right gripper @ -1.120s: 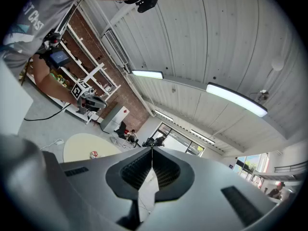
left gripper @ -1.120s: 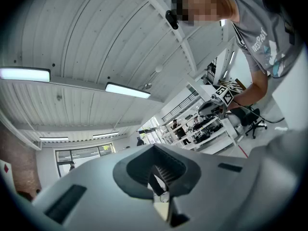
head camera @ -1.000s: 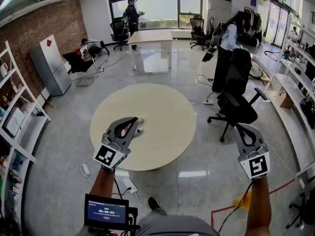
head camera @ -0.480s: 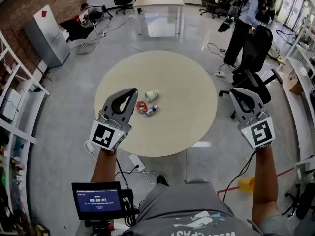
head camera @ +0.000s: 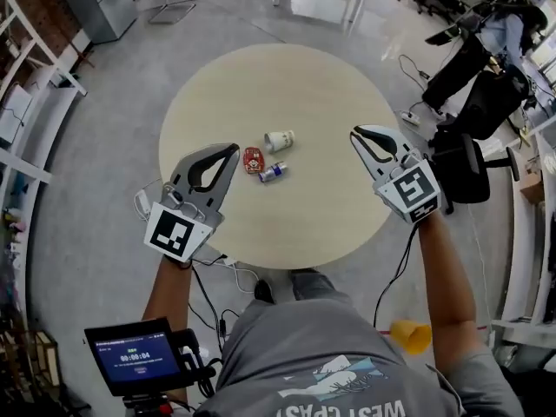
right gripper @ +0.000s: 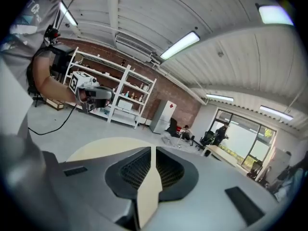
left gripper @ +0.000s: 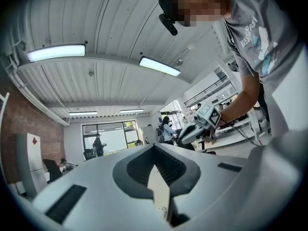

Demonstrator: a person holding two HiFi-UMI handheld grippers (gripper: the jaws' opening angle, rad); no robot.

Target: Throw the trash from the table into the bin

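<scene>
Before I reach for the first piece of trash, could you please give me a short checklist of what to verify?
1. Trash on the table: paper cup, red packet and small can lie close together: ok.
2. Nothing in the left gripper: ok.
3. Nothing in the right gripper: ok.
4. Jaws apart for a grasp: both pairs are together: not ok.
5. Sight of the bin: it shows in no view: cannot tell.

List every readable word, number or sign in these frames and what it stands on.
"00:00:04", as far as it reads: small screen.
"WEST C…ST", upside down, partly unclear: grey shirt.
Square markers, no letters: left hand-held gripper, right hand-held gripper.
Print too small to read: red packet, can, cup.
</scene>
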